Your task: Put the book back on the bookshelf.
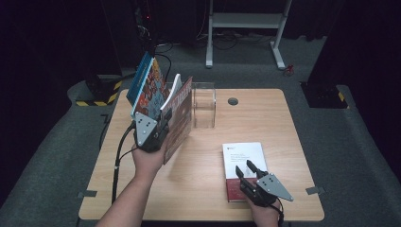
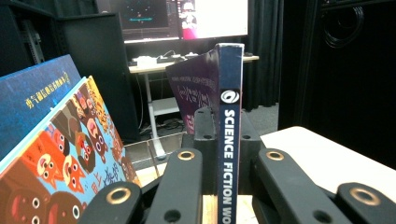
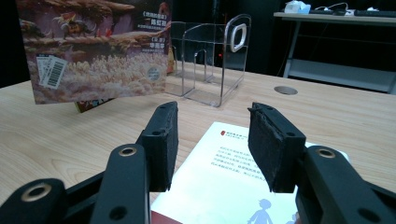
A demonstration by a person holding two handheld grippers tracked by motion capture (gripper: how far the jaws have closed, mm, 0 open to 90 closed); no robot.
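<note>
Right hand-held gripper (image 1: 247,169) low at the worktop's (image 1: 265,113) near edge, jaws apart, empty, hovering over the white-and-red book (image 1: 243,163) lying flat there. Left hand-held gripper (image 1: 156,124) raised, clamped on the science fiction book's (image 2: 229,140) spine, held upright. Beyond it, leaning picture books (image 1: 147,85) beside the clear book rack (image 1: 204,104)

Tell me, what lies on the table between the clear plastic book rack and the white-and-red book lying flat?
Nothing: in the high view, bare wooden tabletop separates the clear plastic book rack from the flat white-and-red book.
</note>
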